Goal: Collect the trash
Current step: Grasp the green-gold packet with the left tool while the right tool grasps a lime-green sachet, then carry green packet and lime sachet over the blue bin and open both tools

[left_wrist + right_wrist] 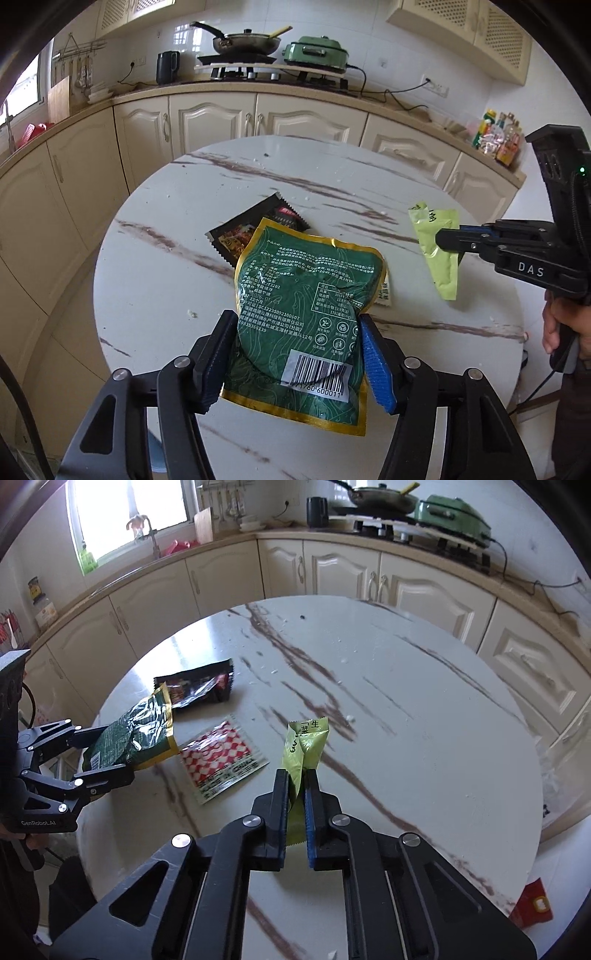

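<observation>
**Both grippers loaded, two wrappers left on table**

While both grippers hang over the round marble table, each has a piece of trash clamped between its fingers.

Left gripper: jaws closed onto the green pouch, a gold-edged packet with a barcode at its lower end. Black finger at 9 o'clock of the pouch, blue-padded finger at 3 o'clock. The pouch is raised off the tabletop, and its top edge points toward 12 o'clock in the left wrist view.

Right gripper: jaws pinched narrow on the lime-green sachet, which stands nearly upright between the pads, its crumpled printed top toward 12 o'clock. In the left wrist view the same sachet appears at 3 o'clock, held clear of the table.

On the table:
- black wrapper, lying flat at about 10 o'clock from the right gripper; in the left wrist view it is partly hidden behind the pouch.
- red-and-white checked packet, flat, between the two grippers, at 9 o'clock of the sachet.

Small white crumbs are scattered over the marble. Kitchen counter with a frying pan and a green cooker at 12 o'clock, well apart from the table.
</observation>
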The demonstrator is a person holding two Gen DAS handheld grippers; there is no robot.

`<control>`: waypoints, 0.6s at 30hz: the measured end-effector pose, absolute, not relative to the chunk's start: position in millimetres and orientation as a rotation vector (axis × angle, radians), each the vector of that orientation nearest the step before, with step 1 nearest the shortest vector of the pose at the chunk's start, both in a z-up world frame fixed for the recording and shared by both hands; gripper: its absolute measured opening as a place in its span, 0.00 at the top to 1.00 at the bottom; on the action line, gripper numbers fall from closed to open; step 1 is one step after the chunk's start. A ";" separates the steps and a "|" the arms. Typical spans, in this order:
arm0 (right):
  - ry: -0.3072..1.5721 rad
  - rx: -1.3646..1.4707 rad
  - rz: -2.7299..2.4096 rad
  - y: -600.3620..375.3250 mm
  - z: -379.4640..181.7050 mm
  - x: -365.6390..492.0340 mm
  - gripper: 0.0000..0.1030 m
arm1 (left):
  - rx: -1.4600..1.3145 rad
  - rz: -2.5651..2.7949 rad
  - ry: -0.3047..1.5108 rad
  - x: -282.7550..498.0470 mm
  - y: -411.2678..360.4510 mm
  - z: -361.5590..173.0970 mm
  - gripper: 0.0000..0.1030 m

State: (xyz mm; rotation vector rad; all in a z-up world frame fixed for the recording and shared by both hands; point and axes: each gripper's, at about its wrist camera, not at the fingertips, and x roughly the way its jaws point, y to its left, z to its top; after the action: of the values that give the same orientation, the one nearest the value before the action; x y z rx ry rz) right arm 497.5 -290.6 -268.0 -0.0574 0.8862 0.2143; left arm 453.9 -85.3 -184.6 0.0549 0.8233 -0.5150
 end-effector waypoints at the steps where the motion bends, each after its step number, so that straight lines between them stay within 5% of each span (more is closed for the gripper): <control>1: 0.888 -0.061 0.213 -288.6 -265.4 495.3 0.92 | 0.052 -0.518 0.816 449.5 -83.2 -182.6 0.42; 18: 0.768 -0.102 0.490 -113.9 -215.3 462.1 0.93 | -0.077 -0.324 0.713 352.4 87.7 -139.8 0.42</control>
State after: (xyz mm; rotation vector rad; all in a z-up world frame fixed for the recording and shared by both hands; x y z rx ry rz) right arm 462.1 -113.9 -215.3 -0.1023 0.7677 0.4897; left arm 352.4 87.7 -139.8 -0.0767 0.7134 -0.3241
